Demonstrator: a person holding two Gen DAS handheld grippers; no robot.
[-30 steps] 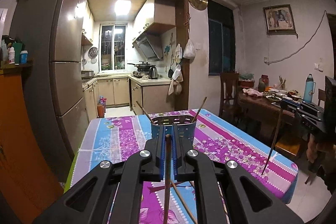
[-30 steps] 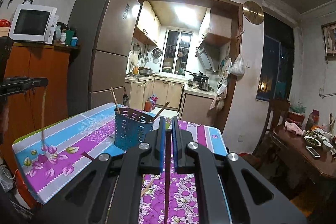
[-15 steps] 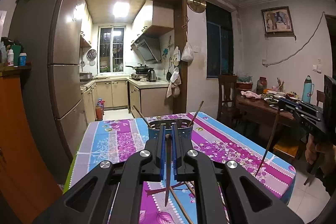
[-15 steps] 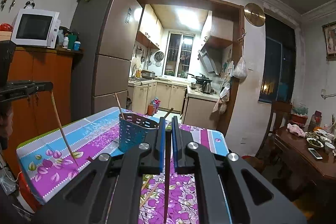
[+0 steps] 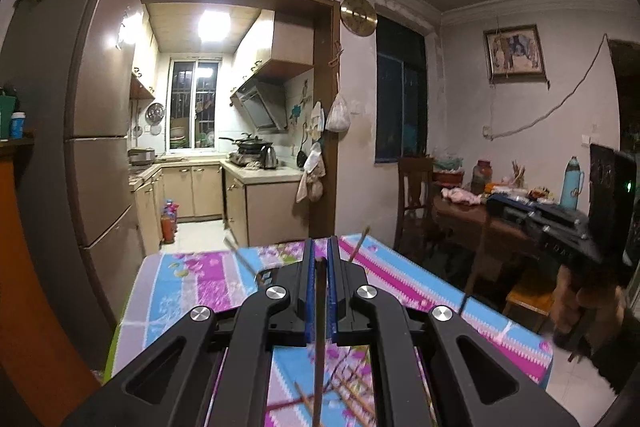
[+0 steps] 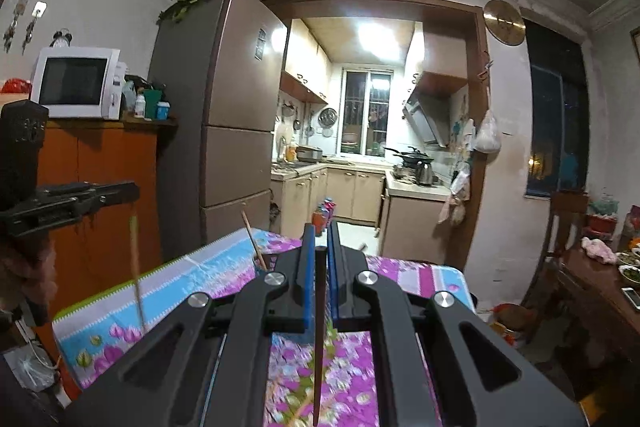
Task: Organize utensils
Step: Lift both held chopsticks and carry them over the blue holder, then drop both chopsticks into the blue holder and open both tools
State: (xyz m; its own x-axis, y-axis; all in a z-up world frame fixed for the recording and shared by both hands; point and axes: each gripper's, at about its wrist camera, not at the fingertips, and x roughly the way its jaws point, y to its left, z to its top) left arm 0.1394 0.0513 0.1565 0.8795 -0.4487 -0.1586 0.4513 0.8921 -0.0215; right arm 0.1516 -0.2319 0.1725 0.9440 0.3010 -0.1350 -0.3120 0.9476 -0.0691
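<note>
My left gripper (image 5: 319, 247) is shut on a brown chopstick (image 5: 319, 331) that hangs down between its blue pads. My right gripper (image 6: 320, 231) is shut on a dark chopstick (image 6: 318, 331) that also hangs down. Both are raised over the flowered table (image 5: 192, 287). The blue utensil basket (image 5: 267, 275) is mostly hidden behind each gripper; chopsticks (image 6: 253, 243) stick up out of it. The right gripper also shows in the left wrist view (image 5: 520, 217), and the left gripper in the right wrist view (image 6: 100, 195). Loose chopsticks (image 5: 344, 393) lie on the cloth below.
A tall fridge (image 6: 224, 131) and an orange cabinet with a microwave (image 6: 76, 81) stand left of the table. A wooden dining table (image 5: 472, 215) with dishes and a chair (image 5: 414, 195) stand to the right. The kitchen doorway lies beyond.
Both grippers have risen and tilted up with their chopsticks, so the basket has dropped lower in both views and is now mostly hidden behind the fingers.
</note>
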